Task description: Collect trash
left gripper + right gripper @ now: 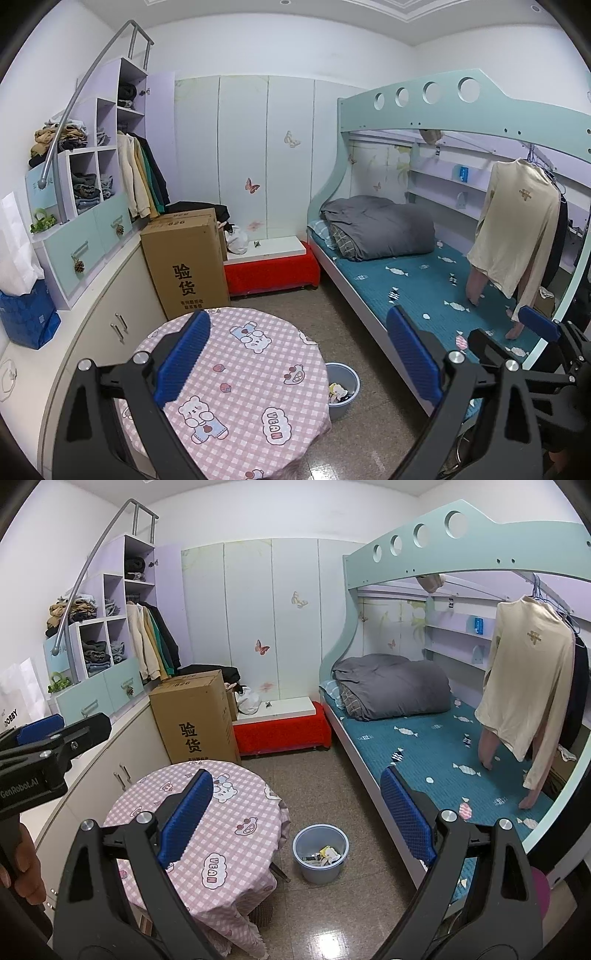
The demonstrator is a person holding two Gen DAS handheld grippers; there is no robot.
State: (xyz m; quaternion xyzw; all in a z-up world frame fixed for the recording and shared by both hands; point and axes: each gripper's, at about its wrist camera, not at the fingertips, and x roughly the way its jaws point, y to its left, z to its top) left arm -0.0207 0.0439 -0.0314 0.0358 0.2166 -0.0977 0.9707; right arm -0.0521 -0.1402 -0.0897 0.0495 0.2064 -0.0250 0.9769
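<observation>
Cardboard box (195, 716) stands behind round checked table (192, 812), beside bunk bed (436, 746).

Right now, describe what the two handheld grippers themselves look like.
Both look alike: the left gripper and the right gripper have glossy black plastic arms with triangular cut-outs, silver round bolts, and blue ribbed pads on the fingers. The left gripper's black body carries white GenRobot.AI lettering. No cables are visible.

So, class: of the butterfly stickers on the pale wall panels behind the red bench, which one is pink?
The lower butterfly, just above the red bench. The higher butterfly, up and to its right, is cream with darker edging, not pink.
</observation>
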